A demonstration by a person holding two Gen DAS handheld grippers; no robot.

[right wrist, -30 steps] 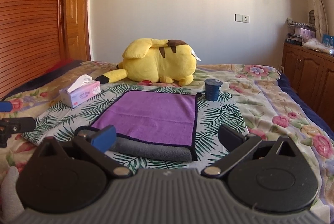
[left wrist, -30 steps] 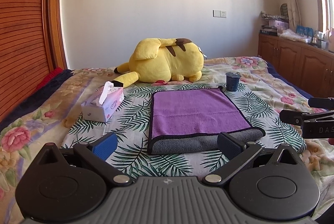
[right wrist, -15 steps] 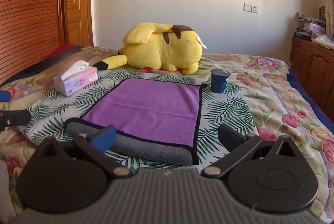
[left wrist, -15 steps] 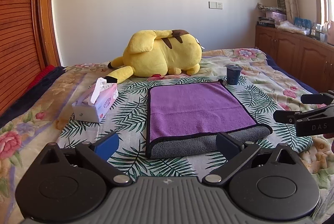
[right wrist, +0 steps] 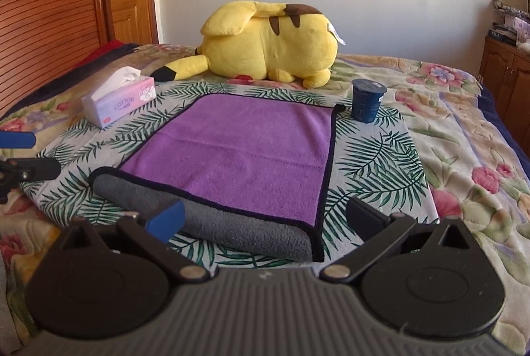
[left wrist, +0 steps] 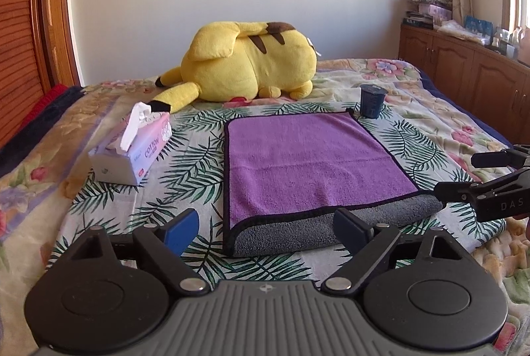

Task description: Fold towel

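A purple towel point(left wrist: 308, 163) with a black edge and grey underside lies flat on the bed, its near edge folded so the grey side shows. It also shows in the right wrist view point(right wrist: 245, 150). My left gripper point(left wrist: 265, 231) is open and empty, just short of the towel's near left corner. My right gripper point(right wrist: 265, 218) is open and empty, just short of the near right corner. The right gripper's fingers point(left wrist: 490, 177) show at the right edge of the left wrist view. The left gripper's fingers point(right wrist: 23, 157) show at the left edge of the right wrist view.
A yellow plush toy point(left wrist: 248, 64) lies behind the towel. A tissue box point(left wrist: 132, 150) stands left of the towel. A dark blue cup point(left wrist: 372, 100) stands at its far right corner. Wooden cabinets point(left wrist: 463, 64) line the right wall.
Both grippers have moved forward and lower toward the towel's near edge. Both stay open. The towel has not moved.
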